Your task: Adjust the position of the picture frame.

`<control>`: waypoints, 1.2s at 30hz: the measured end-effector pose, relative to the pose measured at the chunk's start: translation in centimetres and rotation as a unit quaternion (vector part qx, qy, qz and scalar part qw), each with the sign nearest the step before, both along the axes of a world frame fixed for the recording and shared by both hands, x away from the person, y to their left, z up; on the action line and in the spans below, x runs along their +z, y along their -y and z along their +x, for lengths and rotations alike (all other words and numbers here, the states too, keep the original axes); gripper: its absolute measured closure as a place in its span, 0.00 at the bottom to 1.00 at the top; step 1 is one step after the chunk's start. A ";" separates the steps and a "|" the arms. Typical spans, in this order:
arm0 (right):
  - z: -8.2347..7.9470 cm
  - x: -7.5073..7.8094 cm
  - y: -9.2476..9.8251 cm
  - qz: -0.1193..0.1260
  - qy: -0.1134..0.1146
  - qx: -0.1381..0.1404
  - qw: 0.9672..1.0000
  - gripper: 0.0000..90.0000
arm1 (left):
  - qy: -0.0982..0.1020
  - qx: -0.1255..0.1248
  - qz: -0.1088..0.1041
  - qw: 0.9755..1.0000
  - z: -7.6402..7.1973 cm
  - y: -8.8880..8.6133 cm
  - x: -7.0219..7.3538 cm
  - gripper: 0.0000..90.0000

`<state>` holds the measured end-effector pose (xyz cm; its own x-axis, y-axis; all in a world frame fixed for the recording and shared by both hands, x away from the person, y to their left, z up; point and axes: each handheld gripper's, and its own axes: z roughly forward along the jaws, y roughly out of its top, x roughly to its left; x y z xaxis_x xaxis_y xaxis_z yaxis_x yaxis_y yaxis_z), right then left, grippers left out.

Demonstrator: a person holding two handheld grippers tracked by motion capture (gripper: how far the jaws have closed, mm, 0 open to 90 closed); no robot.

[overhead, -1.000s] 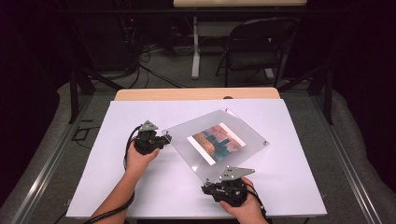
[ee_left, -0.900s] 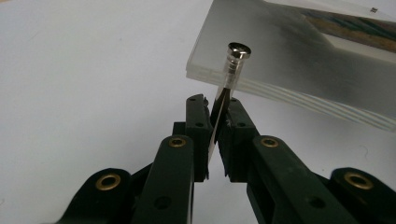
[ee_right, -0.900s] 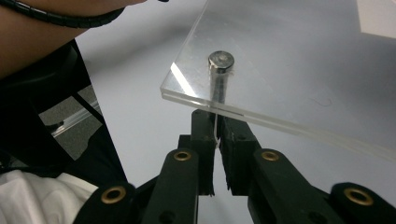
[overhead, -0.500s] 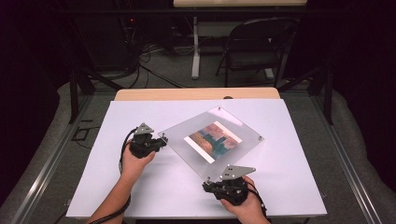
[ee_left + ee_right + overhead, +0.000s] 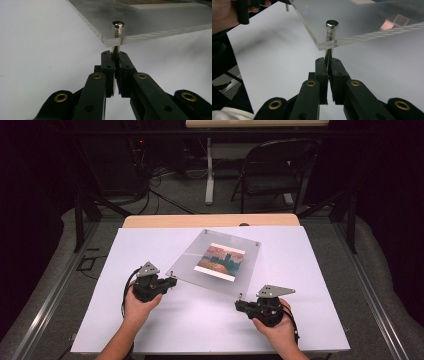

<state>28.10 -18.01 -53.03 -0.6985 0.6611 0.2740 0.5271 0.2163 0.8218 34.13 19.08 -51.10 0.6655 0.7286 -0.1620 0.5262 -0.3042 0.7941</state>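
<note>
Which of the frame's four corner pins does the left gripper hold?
The near-left pin, at the frame's corner beside the left gripper; the right gripper clamps the near-right one.

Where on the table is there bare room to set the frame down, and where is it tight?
The white table is bare right of the acrylic frame, along the near edge between the two hands, and at the far left corner. It is crowded only around the frame, where the left tool and right tool each pinch a corner post.

Clear acrylic frame (image 5: 220, 262) — painting inside — tilted above table.
</note>
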 end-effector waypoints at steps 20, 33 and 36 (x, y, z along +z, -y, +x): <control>2.6 -0.9 1.9 -0.026 -0.013 -0.057 0.998 0.95 | -0.010 -0.030 -0.004 0.999 -1.9 1.3 -0.6 0.95; 4.3 -0.8 1.5 -0.030 -0.002 -0.057 0.998 0.95 | -0.029 -0.012 -0.012 0.999 -0.6 1.0 -1.4 0.95; 4.8 -0.9 1.5 -0.033 -0.002 -0.060 0.998 0.95 | -0.029 -0.010 -0.010 0.999 -0.2 1.1 -1.5 0.95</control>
